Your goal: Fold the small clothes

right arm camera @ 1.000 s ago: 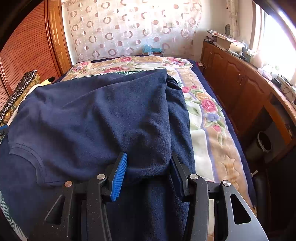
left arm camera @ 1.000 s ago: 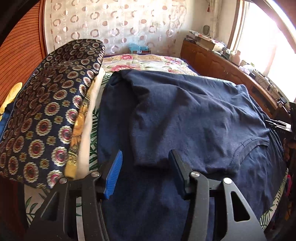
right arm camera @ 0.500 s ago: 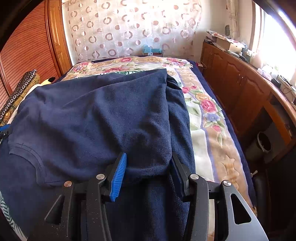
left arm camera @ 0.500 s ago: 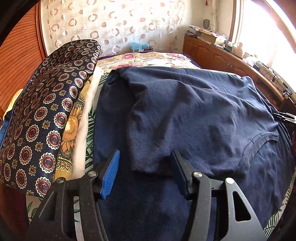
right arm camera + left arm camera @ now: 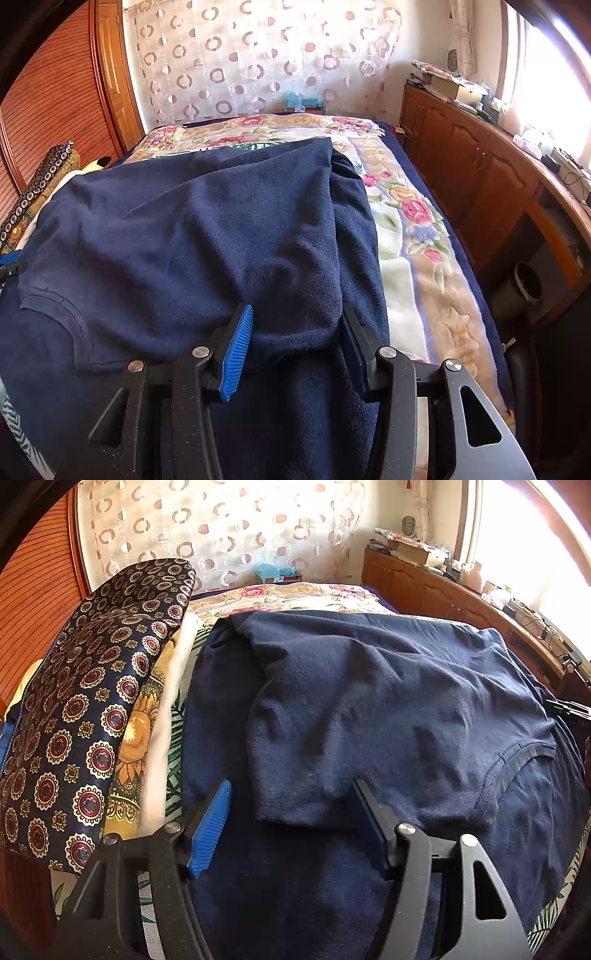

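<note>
The left gripper (image 5: 291, 823) hangs over the near edge of the navy T-shirt (image 5: 388, 709), its jaws apart and just now opening wider; the folded-in sleeve's hem lies in the gap, but neither pad presses it, so that side looks let go. Across the shirt, the right gripper (image 5: 295, 343) has just been drawing its jaws in around a bunched fold of the same T-shirt (image 5: 207, 236). The cloth fills the space between the pads and seems to be pinched there, though a firm squeeze is hard to make out.

Outward from the fingers, the shirt lies spread on a dark blue towel (image 5: 295, 893) across the bed, neckline (image 5: 517, 753) toward the left camera's right edge. Both long sides appear already turned in over the body, leaving a narrower strip, a little rumpled down the middle. I'd judge the side folds done and the lengthwise fold still to come, so roughly halfway on this garment.

Beside it, toward the wooden wardrobe, sits a patterned cushion (image 5: 85, 709) on a yellow-and-cream stack (image 5: 147, 738). The floral bedspread (image 5: 413, 229) runs on to the curtain, with a wooden cabinet (image 5: 480, 173) under the window.
</note>
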{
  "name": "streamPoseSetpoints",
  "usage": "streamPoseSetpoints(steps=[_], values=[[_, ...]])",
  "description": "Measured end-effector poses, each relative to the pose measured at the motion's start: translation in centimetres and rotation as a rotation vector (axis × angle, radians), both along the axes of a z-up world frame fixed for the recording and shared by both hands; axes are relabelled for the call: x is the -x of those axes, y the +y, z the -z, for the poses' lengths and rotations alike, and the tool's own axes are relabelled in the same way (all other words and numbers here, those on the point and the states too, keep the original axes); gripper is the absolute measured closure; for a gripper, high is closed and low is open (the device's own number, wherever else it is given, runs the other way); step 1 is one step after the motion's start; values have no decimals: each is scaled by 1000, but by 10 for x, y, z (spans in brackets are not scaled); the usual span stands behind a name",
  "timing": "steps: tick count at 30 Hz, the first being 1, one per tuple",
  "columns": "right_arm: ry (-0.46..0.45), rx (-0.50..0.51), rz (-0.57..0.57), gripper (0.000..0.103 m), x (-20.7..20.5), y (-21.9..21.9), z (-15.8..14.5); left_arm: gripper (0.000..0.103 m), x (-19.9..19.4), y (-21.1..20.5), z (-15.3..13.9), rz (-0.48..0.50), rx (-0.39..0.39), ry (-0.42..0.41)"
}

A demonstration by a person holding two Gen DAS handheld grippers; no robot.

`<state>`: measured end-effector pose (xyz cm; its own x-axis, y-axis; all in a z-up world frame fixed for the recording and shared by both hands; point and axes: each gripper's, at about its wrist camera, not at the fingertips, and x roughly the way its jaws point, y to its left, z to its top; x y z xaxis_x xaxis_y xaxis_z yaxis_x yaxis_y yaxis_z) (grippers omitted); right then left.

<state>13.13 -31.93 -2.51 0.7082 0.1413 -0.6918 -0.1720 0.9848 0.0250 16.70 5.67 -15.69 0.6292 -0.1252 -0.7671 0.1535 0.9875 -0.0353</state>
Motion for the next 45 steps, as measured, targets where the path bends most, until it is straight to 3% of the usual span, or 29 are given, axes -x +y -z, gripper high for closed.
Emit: streamPoseSetpoints(steps=[2, 8, 12, 15, 19, 25, 26, 27, 28, 30, 41, 45], values=[[-18, -36, -40, 92, 3, 1, -4, 36, -1, 0, 0, -2, 3, 3], [-94, -51, -104, 95, 16, 18, -20, 36, 2, 0, -1, -4, 10, 0], [-107, -36, -106, 95, 16, 21, -19, 36, 6, 11, -6, 12, 151, 12], [-107, -30, -99, 95, 15, 18, -18, 44, 8, 16, -11, 6, 194, 5], [-102, -24, -93, 95, 12, 17, -14, 63, 8, 16, -9, -6, 165, 16], [-99, -27, -93, 95, 15, 19, -18, 69, 7, 13, -6, -26, 130, 14], [-102, -27, -94, 95, 16, 19, -19, 75, 7, 11, -6, -26, 109, 11], [-106, -28, -94, 95, 17, 19, -20, 90, 7, 9, -6, -30, 78, 8], [-109, -31, -95, 95, 17, 18, -22, 93, 8, 8, -6, -24, 84, 7], [-125, -41, -95, 96, 20, 16, -26, 94, 10, 11, -11, -22, 115, 8], [-239, -80, -119, 96, 66, 5, -67, 95, 69, 25, -80, -18, 164, -195], [-240, -107, -144, 96, 95, -2, -72, 95, 91, 30, -90, 6, 177, -207]])
